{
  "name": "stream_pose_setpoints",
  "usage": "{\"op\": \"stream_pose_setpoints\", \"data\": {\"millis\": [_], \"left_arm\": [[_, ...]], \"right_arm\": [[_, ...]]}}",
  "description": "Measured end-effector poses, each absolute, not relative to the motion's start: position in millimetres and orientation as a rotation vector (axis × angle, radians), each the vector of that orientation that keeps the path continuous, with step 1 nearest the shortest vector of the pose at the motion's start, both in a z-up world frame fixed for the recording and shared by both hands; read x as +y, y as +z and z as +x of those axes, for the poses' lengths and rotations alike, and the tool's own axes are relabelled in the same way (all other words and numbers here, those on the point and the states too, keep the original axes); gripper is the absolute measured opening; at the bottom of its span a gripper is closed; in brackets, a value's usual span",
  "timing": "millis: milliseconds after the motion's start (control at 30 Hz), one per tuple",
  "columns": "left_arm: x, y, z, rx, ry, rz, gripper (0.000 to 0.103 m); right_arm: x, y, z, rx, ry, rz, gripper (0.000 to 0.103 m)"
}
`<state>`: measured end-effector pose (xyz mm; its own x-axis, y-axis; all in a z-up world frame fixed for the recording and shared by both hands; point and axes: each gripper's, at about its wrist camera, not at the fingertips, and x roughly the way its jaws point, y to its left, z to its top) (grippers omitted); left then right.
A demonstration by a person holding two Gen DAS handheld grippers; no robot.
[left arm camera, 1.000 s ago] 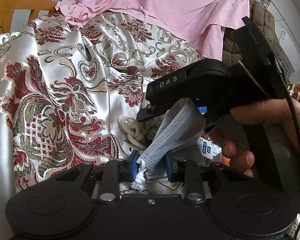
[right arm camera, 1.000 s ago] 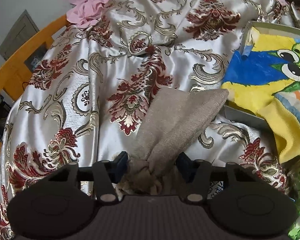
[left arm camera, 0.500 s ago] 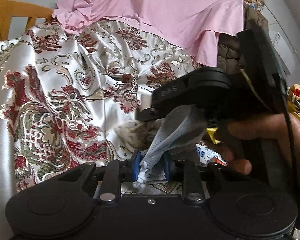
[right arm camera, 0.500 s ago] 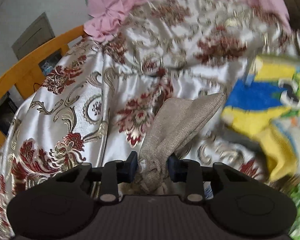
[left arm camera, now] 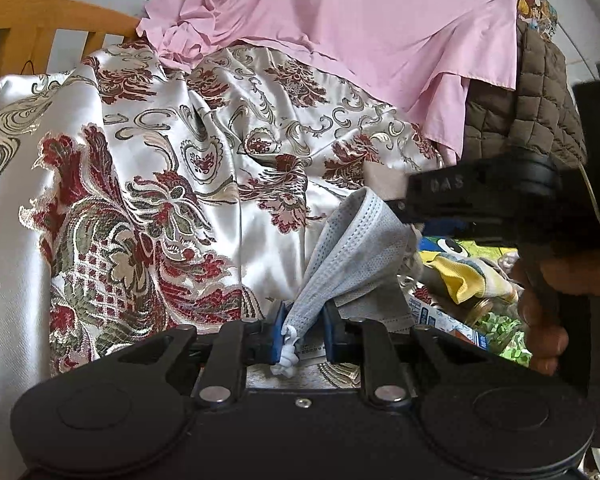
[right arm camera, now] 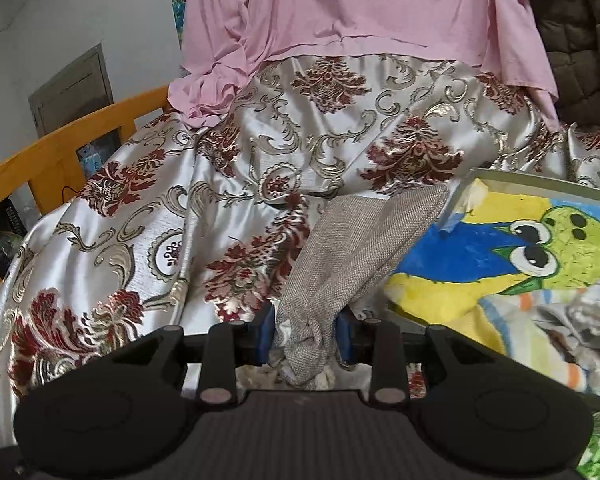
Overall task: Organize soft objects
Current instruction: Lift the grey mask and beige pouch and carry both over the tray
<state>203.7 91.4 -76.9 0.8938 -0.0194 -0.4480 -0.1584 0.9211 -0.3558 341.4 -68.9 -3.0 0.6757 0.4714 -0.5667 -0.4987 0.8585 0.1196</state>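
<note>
Risks: face mask (left arm camera: 352, 264) pinched only by its bunched end nr the knotted ear loop, so it could slide out if left tongs (left arm camera: 302, 332) get tugged; jaws narrow, closing on it, pads either side of the gather. Mask fans up and fwd, close under the right tongs (left arm camera: 452, 196), so snag likely. Right tongs (right arm camera: 306, 334) narrow too, clamped on gathered neck of beige cloth pouch (right arm camera: 352, 256); pouch body hangs fwd over patterned bedspread (right arm camera: 180, 240), just beside the frog picture (right arm camera: 520, 248), so it may catch that edge.

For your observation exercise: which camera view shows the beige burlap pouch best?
The right wrist view: the beige burlap pouch fills its centre, pinched between that gripper's jaws. The left wrist view shows only a small beige corner beside the other gripper.
</note>
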Motion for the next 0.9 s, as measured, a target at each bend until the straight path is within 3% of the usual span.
{"op": "stream_pose_setpoints", "data": {"millis": [567, 900], "left_arm": [[79, -57, 210, 0.377, 0.099, -0.471, 0.02], [53, -33, 254, 0.331, 0.047, -0.549, 0.02]], "right_arm": [[-134, 23, 332, 0.534, 0.538, -0.083, 0.035], [-184, 32, 349, 0.5, 0.515, -0.075, 0.035]]}}
